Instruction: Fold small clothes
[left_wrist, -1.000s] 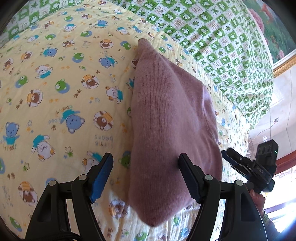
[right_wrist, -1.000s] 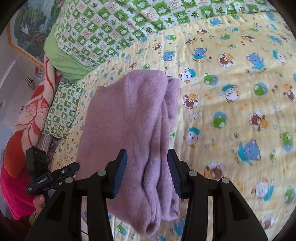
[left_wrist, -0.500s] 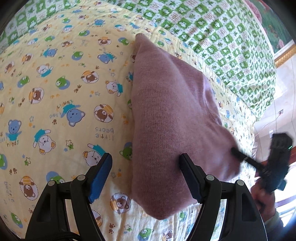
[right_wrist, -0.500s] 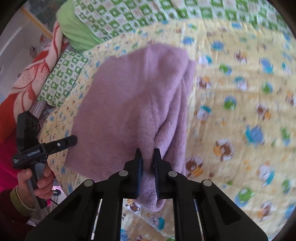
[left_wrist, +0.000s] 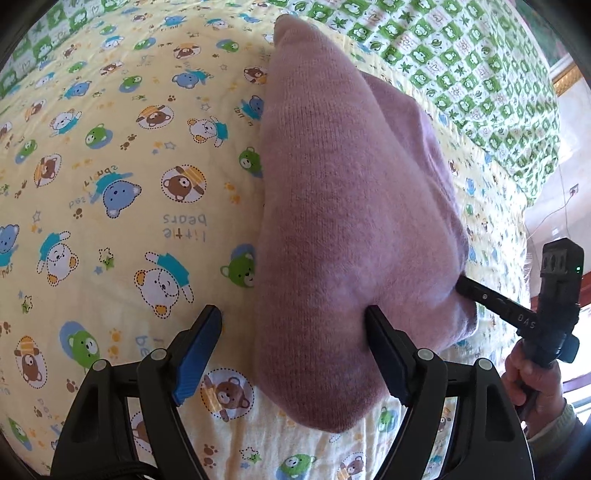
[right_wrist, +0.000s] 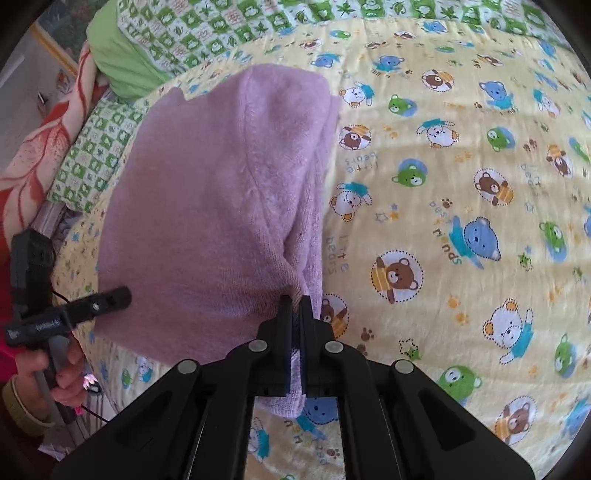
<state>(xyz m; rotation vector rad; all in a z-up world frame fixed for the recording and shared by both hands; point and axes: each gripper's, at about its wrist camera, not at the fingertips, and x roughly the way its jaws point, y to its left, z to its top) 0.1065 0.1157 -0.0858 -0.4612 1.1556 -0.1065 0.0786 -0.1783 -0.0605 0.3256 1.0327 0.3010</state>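
A yellow bear-print sheet lies beside a green checked quilt and a red floral blanket.

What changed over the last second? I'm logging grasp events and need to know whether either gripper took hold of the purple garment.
The right gripper closed from open onto the near edge of the purple knit garment and now pinches it, lifting that edge slightly. The left gripper stayed open, one finger against the garment, gripping nothing. The garment remains folded on the bear-print sheet.

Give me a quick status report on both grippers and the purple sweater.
Left gripper open over purple sweater. Right gripper shut on its near edge. Sweater folded on bear-print blanket. Nothing in the way.
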